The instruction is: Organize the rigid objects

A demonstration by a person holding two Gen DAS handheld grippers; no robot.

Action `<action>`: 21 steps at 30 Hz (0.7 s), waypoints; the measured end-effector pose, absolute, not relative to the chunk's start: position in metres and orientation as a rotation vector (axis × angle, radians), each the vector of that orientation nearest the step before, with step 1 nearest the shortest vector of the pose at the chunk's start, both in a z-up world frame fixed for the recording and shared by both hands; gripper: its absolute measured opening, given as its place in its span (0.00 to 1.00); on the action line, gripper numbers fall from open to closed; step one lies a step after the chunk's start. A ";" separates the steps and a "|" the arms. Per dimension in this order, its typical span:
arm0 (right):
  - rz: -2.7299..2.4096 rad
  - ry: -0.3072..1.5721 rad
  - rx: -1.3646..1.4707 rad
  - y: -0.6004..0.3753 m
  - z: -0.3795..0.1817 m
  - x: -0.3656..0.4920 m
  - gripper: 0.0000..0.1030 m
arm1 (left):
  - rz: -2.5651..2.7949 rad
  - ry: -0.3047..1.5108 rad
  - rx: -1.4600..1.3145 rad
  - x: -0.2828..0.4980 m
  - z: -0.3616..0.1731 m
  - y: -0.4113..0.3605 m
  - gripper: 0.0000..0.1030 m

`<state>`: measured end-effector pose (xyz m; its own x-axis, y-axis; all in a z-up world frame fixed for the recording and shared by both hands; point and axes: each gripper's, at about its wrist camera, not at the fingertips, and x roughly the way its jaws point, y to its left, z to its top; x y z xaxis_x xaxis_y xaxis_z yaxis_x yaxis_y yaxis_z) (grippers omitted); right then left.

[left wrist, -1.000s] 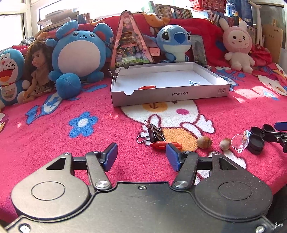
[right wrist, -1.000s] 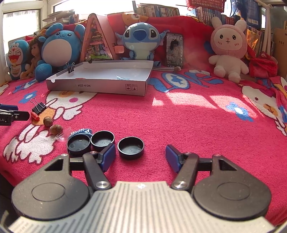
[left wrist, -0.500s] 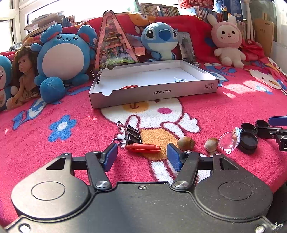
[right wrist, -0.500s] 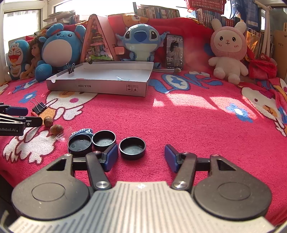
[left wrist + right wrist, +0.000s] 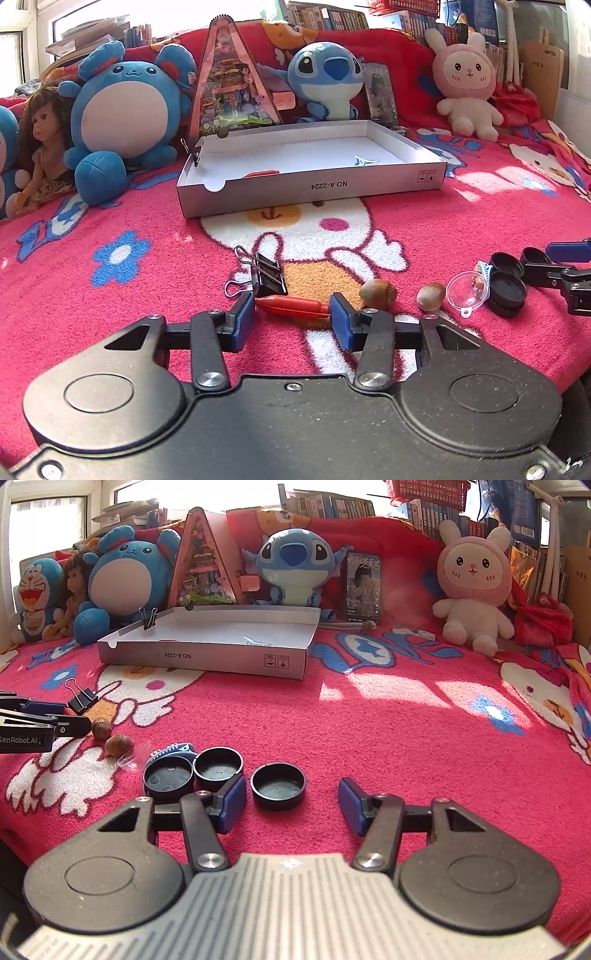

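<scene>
Red crayon (image 5: 293,305) lying crosswise between the left tool (image 5: 292,318) pads, jaws closing in on it, binder clip (image 5: 266,275) just behind, right tool (image 5: 291,805) half-open, empty

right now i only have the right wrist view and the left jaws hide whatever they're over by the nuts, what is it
observer: a red stick lies crosswise between the jaws of the left gripper, which are closing on it. the pads are at its ends, not clearly pressing yet
operator: anything crowding it
observer: the binder clip sits right behind its pointed end, touching or nearly so
operator: anything like it in the box
observer: yes, a second red piece lies inside the box, just behind the front wall
</scene>
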<state>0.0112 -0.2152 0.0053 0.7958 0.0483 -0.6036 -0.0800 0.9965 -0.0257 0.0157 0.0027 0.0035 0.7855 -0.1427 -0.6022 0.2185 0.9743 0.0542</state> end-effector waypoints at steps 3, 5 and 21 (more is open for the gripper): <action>0.069 0.647 -0.051 -0.215 0.005 0.012 0.63 | -0.203 0.646 0.115 0.012 0.005 0.004 0.42; 0.069 0.647 -0.051 -0.214 0.005 0.012 0.63 | -0.204 0.650 0.112 0.009 0.006 0.005 0.42; 0.065 0.649 -0.047 -0.214 0.004 0.012 0.65 | -0.189 0.599 0.199 -0.001 0.005 0.003 0.49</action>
